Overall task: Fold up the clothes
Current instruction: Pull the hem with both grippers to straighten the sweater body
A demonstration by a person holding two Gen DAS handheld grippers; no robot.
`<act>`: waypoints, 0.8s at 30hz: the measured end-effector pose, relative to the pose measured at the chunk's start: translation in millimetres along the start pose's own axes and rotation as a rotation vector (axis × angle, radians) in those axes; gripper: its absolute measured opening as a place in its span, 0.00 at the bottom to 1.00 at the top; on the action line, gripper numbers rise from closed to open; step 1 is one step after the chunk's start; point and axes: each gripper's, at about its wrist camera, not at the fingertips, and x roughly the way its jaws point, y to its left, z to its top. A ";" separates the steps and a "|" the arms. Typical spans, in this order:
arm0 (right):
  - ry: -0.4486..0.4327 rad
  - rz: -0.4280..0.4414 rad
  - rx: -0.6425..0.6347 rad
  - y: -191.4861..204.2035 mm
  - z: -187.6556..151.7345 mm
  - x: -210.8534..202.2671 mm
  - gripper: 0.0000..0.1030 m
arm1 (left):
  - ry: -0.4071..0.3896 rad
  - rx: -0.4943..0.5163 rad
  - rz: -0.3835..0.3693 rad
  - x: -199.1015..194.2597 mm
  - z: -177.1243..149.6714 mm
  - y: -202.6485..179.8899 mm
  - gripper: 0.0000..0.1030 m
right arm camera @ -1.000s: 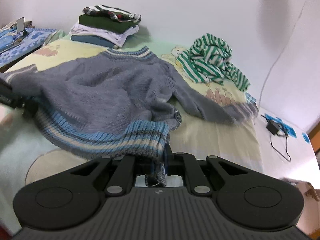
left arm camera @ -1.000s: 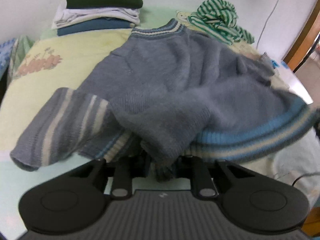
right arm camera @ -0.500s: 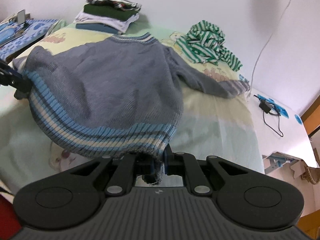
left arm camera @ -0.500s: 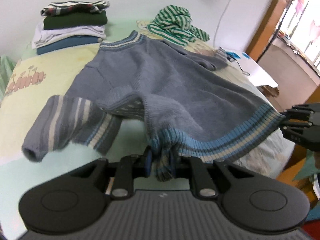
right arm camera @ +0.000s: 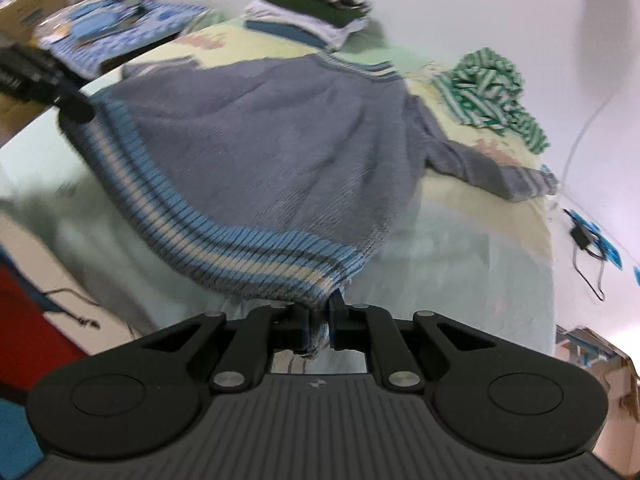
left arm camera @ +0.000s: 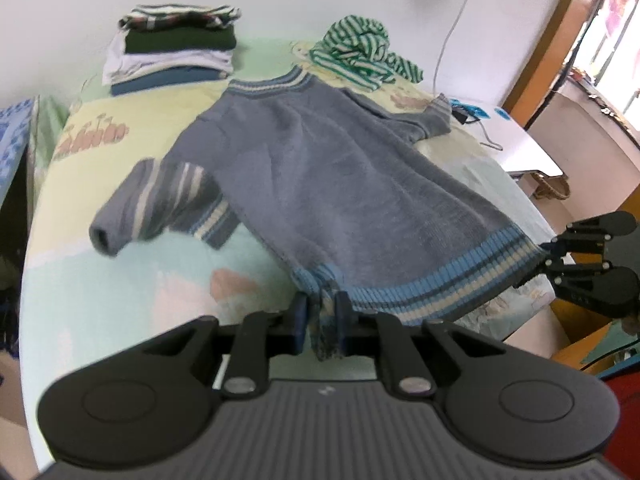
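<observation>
A grey knitted sweater [left arm camera: 340, 168] with a blue and cream striped hem lies collar-away on the bed [left arm camera: 120, 300]. My left gripper [left arm camera: 322, 312] pinches the hem's left corner, its jaws closing tighter on the knit. My right gripper [right arm camera: 319, 316] is shut on the hem's right corner. The hem hangs stretched between them, lifted off the bed. The left wrist view catches the right gripper [left arm camera: 548, 260] at the right edge. In the right wrist view the sweater [right arm camera: 260, 140] spreads wide, with the left gripper [right arm camera: 76, 108] at the far left. One striped sleeve [left arm camera: 156, 204] lies folded across the bed.
A stack of folded clothes [left arm camera: 172, 56] sits at the head of the bed by the wall. A crumpled green-and-white striped garment [left arm camera: 360, 52] lies beside the collar. A charger and cable [right arm camera: 584, 240] rest on a white surface [left arm camera: 524, 152] to the right. The bed's near edge lies just below the hem.
Both grippers have drawn the hem back and apart. The bunched sweater body has been pulled out flat and taut, and the left gripper has risen.
</observation>
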 end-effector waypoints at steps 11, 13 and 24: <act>0.036 0.116 -0.072 -7.3 -24.5 11.2 0.07 | 0.068 -0.024 0.086 20.6 -30.2 -42.8 0.08; 0.061 0.171 -0.052 -16.4 -25.4 12.0 0.07 | 0.075 -0.026 0.130 25.8 -32.8 -46.3 0.09; -0.041 0.217 0.345 -94.7 -13.6 38.1 0.45 | 0.023 -0.099 0.282 53.7 -15.7 -6.0 0.61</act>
